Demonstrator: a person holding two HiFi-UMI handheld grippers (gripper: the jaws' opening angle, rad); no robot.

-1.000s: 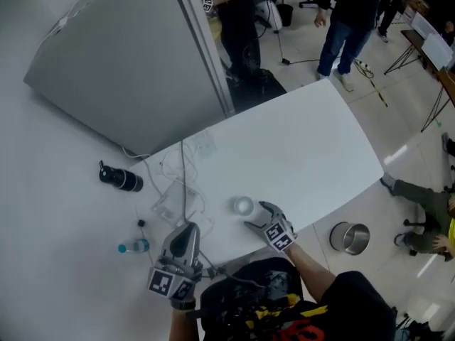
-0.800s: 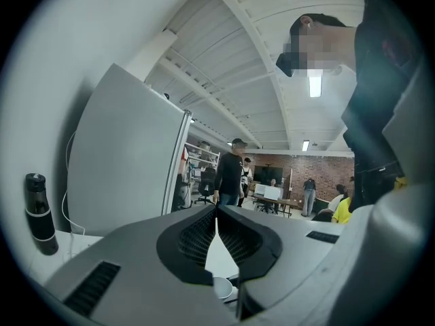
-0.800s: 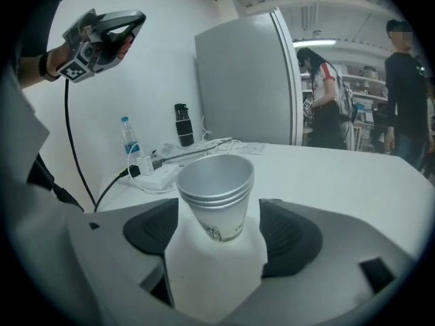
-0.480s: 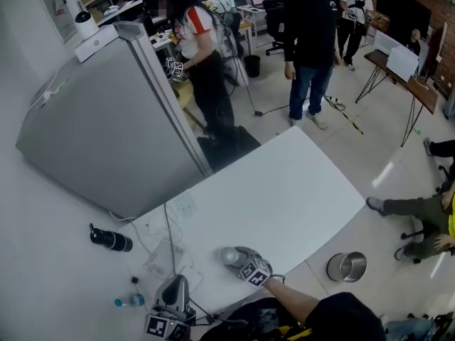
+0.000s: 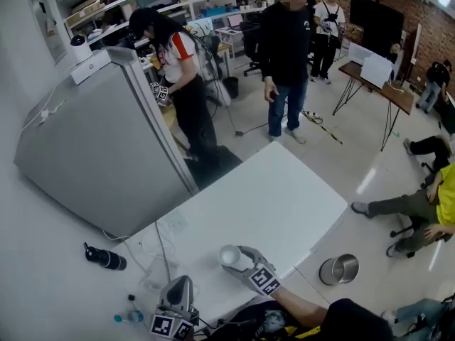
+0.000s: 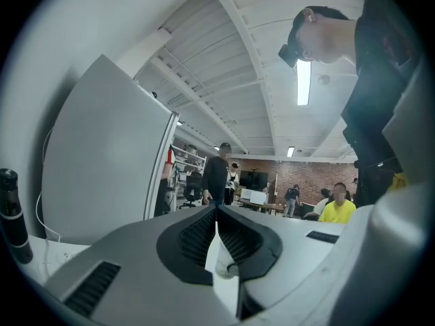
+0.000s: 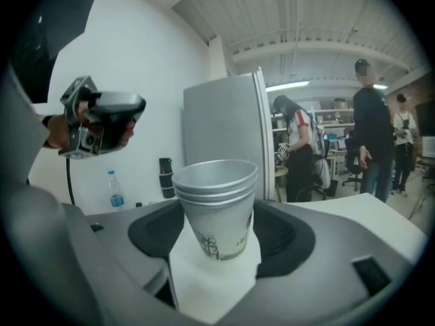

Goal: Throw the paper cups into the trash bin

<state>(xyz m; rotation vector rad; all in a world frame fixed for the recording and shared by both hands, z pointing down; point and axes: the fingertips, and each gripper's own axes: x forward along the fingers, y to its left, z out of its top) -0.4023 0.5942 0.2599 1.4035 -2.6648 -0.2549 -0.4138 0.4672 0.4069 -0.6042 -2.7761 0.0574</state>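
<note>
A stack of nested paper cups [image 7: 216, 195] stands between the jaws of my right gripper [image 7: 221, 233], whose pads press on its sides. In the head view the paper cups [image 5: 229, 255] sit near the front edge of the white table [image 5: 277, 190], with my right gripper [image 5: 239, 257] round them. A round metal trash bin [image 5: 339, 269] stands on the floor to the right of the table. My left gripper [image 5: 178, 295] hovers at the table's front left corner, and its jaws [image 6: 217, 212] are shut with nothing in them.
A big grey cabinet [image 5: 99, 148] stands left of the table. On the floor lie a black bottle [image 5: 105, 258] and a small water bottle [image 5: 126, 317]. Cables [image 5: 160, 251] trail over the table's left end. Two people stand beyond the table; another sits at the right.
My right gripper has closed round the cups, which now look tilted and a little further left. The head view has swung upward, showing more of the room. The left gripper stays shut.
</note>
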